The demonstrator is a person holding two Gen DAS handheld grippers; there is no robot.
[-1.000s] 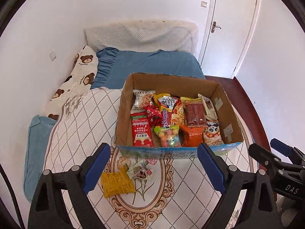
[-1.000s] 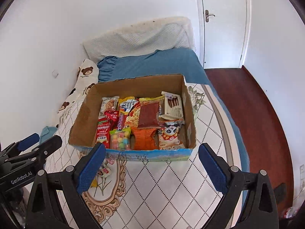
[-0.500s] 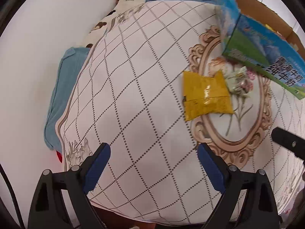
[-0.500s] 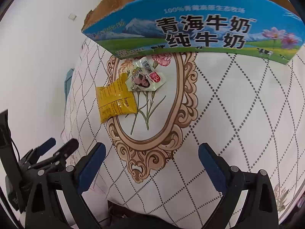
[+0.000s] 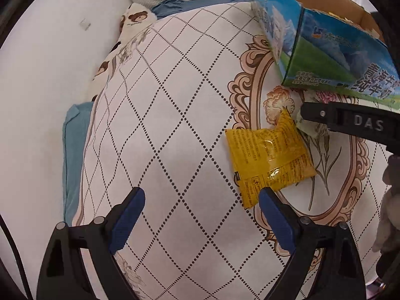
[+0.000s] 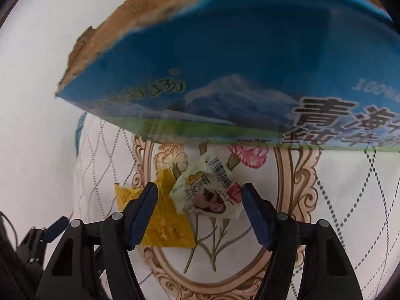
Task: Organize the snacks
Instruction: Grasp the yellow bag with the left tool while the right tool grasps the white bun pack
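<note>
A yellow snack packet [image 5: 270, 157] lies flat on the quilted cover, just ahead of the right fingertip of my left gripper [image 5: 201, 200], which is open and holds nothing. A small white-and-green packet [image 6: 207, 195] lies between the fingers of my right gripper [image 6: 198, 195]. Those jaws are closing; the right pad is at the wrapper's edge and the left pad is still clear of it. The yellow packet [image 6: 162, 225] sits partly under that left finger. The blue-and-green cardboard snack box [image 6: 225, 75] stands right behind both packets. In the left wrist view the right gripper's finger [image 5: 350, 122] hides most of the white packet.
The diamond-patterned cover [image 5: 162, 125] with an ornate printed oval spreads over the bed. A bear-print pillow [image 5: 132, 20] and blue sheet [image 5: 72, 137] lie along the white wall on the left. The box [image 5: 325, 50] fills the upper right. A hand [image 5: 390, 212] shows at the right edge.
Both grippers have dropped toward the cover and tipped downward. The right jaws have narrowed around the white packet. The left gripper has come close to the yellow packet.
</note>
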